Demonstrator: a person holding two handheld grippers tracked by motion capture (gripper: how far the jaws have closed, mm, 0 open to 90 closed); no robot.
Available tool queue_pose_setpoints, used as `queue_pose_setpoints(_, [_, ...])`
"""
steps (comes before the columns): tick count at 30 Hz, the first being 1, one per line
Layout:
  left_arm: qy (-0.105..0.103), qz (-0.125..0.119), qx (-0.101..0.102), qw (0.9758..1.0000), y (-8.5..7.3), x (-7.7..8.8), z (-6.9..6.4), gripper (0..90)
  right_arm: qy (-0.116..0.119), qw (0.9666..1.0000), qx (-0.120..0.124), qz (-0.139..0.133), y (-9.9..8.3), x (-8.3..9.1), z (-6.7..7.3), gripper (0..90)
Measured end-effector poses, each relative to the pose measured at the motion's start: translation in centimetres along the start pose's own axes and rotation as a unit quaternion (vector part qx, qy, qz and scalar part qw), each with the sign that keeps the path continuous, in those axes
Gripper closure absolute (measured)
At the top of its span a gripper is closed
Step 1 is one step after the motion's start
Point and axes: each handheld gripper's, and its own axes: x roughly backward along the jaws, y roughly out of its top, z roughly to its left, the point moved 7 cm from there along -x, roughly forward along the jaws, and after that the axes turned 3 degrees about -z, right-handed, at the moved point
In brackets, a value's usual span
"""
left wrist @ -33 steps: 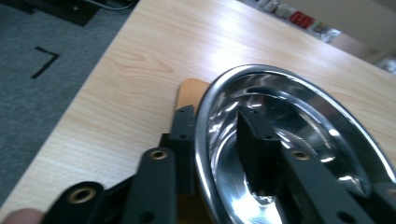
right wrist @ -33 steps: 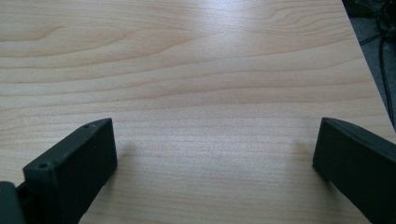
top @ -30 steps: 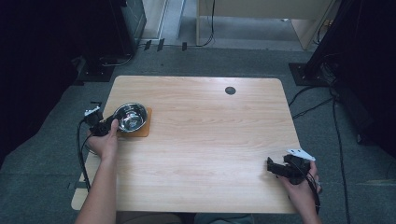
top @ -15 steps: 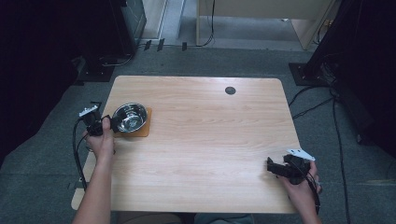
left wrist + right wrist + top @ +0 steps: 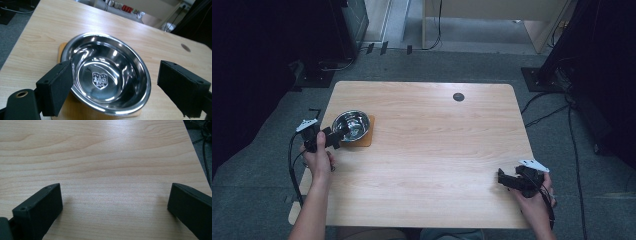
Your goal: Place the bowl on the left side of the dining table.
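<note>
gleaming round steel bowl (image 5: 107, 75) on wooden coaster (image 5: 75, 110)

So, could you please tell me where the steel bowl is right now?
In the high view the steel bowl sits on a wooden mat at the table's left side, just ahead of the left gripper.

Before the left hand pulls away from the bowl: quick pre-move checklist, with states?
1. Left gripper open: ok. Its jaws have just been opening and stand wide, with nothing pressed between the pads.
2. Steel bowl released: ok, though one pad is close beside the rim; contact cannot tell.
3. Bowl seated on wooden coaster: ok, upright.
4. Bowl empty: ok, only a crest mark inside.
5. Right gripper idle: ok, open over bare table.
6. Pull-back path: cannot tell; the left gripper's cable hangs off the table edge.
</note>
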Motion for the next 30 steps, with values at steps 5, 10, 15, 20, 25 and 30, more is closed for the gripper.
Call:
queue_pose_setpoints(5, [0.005,0.010,-0.007,0.9999,-0.9,0.3,-0.3,13.1,0.000,1.0000,0.000,0.000,0.0,0.0,0.0,0.0])
queue_pose_setpoints(10, [0.013,0.012,-0.013,0.9998,-1.6,0.7,-0.5,13.1,0.000,1.0000,0.000,0.000,0.0,0.0,0.0,0.0])
queue_pose_setpoints(15, [0.016,0.010,-0.013,0.9997,-2.2,1.2,-0.7,13.1,0.000,1.0000,-0.001,0.000,0.0,0.0,0.0,0.0])
queue_pose_setpoints(20, [0.013,0.016,-0.020,0.9996,-2.9,1.6,-1.1,13.1,0.001,1.0000,-0.002,-0.001,0.0,0.0,0.0,0.0])
queue_pose_setpoints(25, [0.012,0.028,-0.028,0.9991,-3.7,2.2,-1.2,13.1,0.000,1.0000,-0.001,0.000,0.0,0.0,0.0,0.0])
queue_pose_setpoints(30, [0.015,0.034,-0.034,0.9987,-4.3,2.6,-1.0,13.1,0.000,1.0000,-0.001,0.001,0.0,0.0,0.0,0.0])
